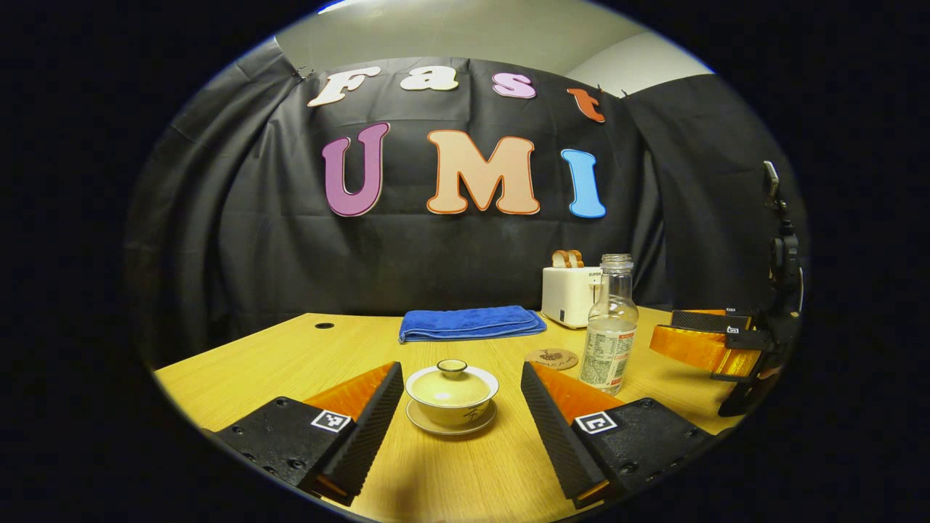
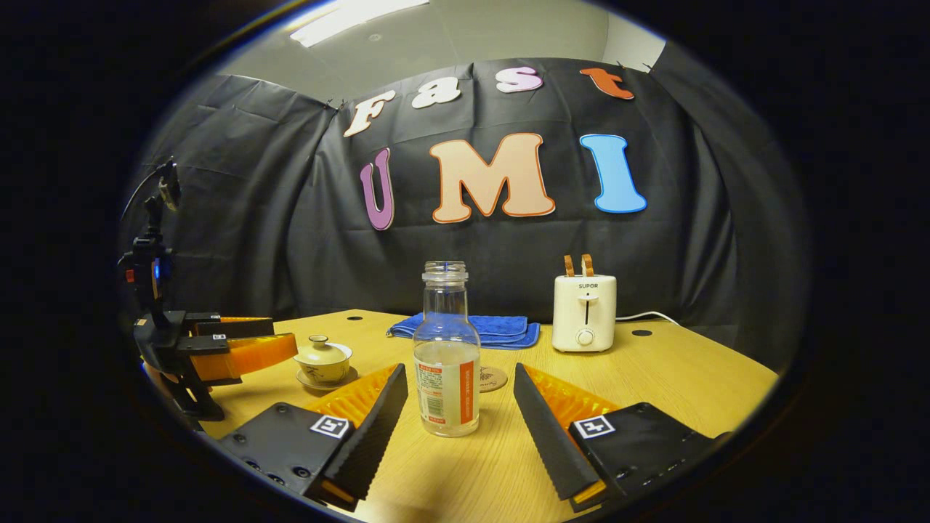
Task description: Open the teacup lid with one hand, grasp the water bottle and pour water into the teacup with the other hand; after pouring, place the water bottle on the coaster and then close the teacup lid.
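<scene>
A cream teacup (image 1: 452,404) with its lid on stands on a saucer on the wooden table, straight ahead of my left gripper (image 1: 461,428), which is open with the cup just beyond its fingertips. A clear water bottle (image 2: 446,356), uncapped and about half full, stands upright between the spread fingers of my open right gripper (image 2: 458,428), untouched. A round coaster (image 2: 494,378) lies just behind the bottle. In the left gripper view the bottle (image 1: 610,327) and coaster (image 1: 551,358) sit right of the cup, with the right gripper (image 1: 708,341) beyond. The teacup (image 2: 323,359) and left gripper (image 2: 218,345) appear at the left of the right gripper view.
A folded blue towel (image 1: 471,322) lies at the back of the table (image 1: 290,363). A white toaster (image 2: 584,312) with two slices of toast stands at the back right, its cord trailing right. The black cloth wall closes the rear.
</scene>
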`<state>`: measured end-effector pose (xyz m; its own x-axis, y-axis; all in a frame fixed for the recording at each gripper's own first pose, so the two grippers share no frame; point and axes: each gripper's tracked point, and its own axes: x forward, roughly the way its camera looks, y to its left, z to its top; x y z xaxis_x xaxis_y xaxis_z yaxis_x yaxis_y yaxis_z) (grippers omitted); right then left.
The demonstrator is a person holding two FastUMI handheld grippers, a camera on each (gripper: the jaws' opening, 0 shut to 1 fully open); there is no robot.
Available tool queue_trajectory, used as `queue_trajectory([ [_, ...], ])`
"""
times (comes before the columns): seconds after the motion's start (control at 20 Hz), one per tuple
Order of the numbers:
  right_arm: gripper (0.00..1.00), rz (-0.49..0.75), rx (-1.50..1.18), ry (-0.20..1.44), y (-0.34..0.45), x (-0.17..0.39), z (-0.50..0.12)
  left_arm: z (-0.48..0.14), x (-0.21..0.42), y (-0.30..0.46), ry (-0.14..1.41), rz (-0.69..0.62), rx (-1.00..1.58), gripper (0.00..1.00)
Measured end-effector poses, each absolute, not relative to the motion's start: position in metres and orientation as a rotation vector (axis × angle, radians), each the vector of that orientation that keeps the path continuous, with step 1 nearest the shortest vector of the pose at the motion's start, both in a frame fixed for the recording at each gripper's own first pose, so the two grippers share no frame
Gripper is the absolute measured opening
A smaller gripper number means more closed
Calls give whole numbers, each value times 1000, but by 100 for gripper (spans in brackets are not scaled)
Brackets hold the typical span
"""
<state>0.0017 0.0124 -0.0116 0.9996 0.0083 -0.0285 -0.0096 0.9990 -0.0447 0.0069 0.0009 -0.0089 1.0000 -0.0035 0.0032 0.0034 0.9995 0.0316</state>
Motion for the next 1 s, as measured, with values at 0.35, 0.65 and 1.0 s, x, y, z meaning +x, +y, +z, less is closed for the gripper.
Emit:
queue_trajectory([
  [0.35,96,7,-46,29,11,3,-13,-11,17,3,1,-1,32,95],
  [0.65,92,16,-46,28,12,2,-13,-19,36,6,40,-2,29,95],
  [1.0,96,17,-46,27,11,2,-12,-27,53,9,99,3,24,95],
])
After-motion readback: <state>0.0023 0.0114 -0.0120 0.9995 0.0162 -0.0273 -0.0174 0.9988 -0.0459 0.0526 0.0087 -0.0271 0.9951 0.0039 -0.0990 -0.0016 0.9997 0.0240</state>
